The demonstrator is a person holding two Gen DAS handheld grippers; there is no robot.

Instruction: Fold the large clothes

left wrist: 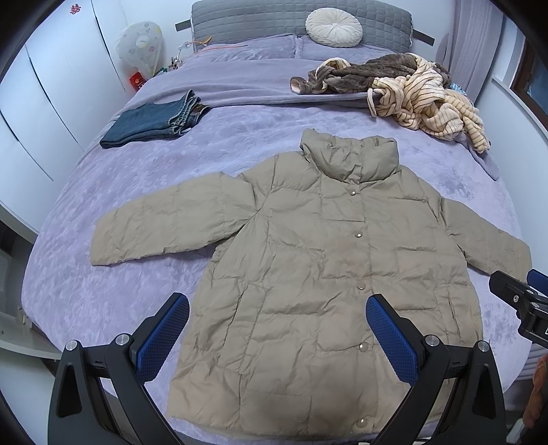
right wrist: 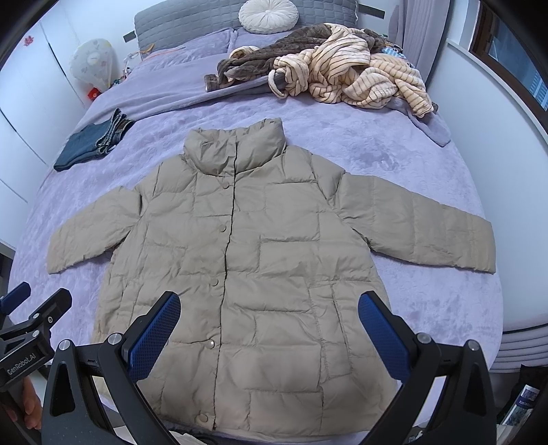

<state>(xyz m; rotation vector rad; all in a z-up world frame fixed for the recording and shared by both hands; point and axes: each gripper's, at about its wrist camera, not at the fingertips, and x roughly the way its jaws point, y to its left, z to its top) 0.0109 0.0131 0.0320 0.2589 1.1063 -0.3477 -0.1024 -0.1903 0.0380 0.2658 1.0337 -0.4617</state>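
A beige quilted puffer jacket lies flat and face up on the purple bedspread, buttoned, collar toward the headboard, both sleeves spread out sideways. My left gripper hovers open above the jacket's lower hem, blue pads wide apart with nothing between them. Over the hem further right, my right gripper is open too and holds nothing. Each gripper shows at the edge of the other's view: the right one, the left one.
Folded blue jeans lie at the bed's left side. A heap of striped and brown fleece clothes sits at the back right. A round cream cushion leans on the grey headboard. White wardrobe doors stand left; a wall stands right.
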